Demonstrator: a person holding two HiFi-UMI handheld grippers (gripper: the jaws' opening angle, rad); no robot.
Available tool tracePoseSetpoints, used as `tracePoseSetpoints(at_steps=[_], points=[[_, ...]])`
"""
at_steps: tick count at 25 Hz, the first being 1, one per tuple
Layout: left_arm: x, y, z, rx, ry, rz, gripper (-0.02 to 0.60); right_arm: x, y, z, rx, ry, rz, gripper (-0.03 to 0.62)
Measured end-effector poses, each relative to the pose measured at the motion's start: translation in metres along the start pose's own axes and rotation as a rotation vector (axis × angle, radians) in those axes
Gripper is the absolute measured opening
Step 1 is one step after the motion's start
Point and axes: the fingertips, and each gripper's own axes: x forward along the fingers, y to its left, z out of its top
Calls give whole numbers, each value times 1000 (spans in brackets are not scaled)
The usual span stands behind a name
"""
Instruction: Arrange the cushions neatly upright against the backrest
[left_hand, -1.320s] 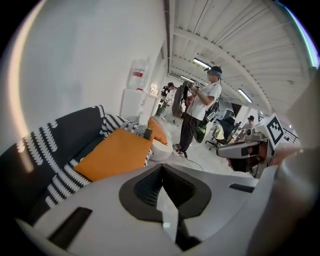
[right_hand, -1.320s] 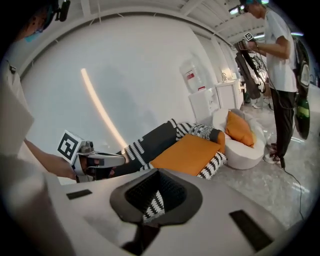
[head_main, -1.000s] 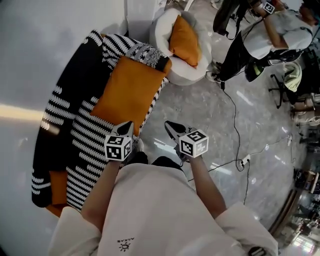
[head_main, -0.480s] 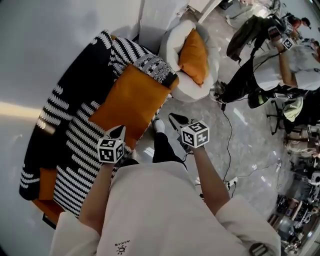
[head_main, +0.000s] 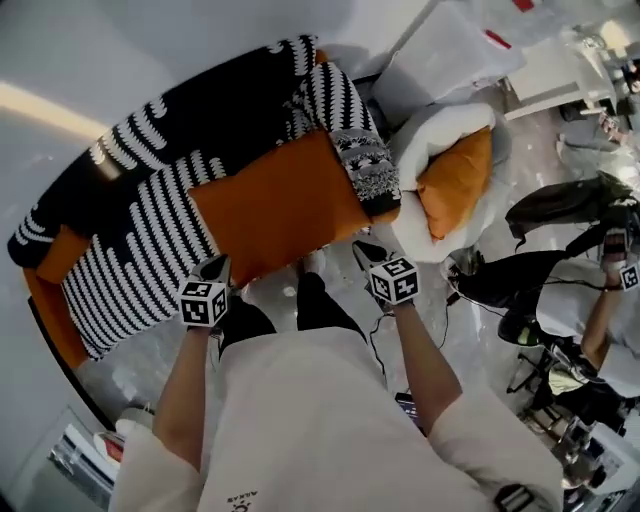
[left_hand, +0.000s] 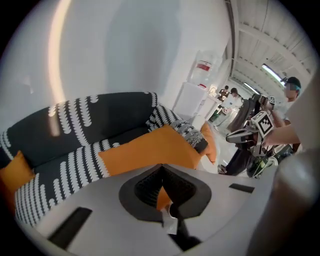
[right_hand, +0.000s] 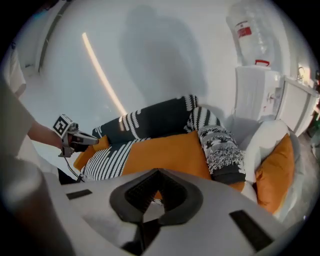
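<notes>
Hovering near sofa (head_main: 140, 160): left tongs (head_main: 217, 264), right tongs (head_main: 363, 249) closed, empty; left-end cushion (head_main: 52, 258) partly hidden.

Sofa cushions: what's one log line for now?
left gripper: shut, empty | right gripper: shut, empty | orange cushion: flat on sofa seat

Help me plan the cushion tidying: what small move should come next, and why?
Probably open the left gripper and right gripper, both shut and empty, and reach for the big orange cushion: it lies flat on the sofa seat, not upright against the backrest.
</notes>
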Motion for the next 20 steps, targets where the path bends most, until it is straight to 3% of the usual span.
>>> tracePoseSetpoints(at_steps=[5,11,16,20], points=[[7,-6,-41,-125,32,118,18,46,-42,-28,-84,131,74,23],[21,-25,-95,-223,70,168,18,74,-77,-51,-111,210,106,23],[17,-16,-141,-252,85,189,18,78,-66,-58,-126,195,95,23],[9,-15,-164,-291,36,206,18,69,-54,-63,-158,186,85,23]])
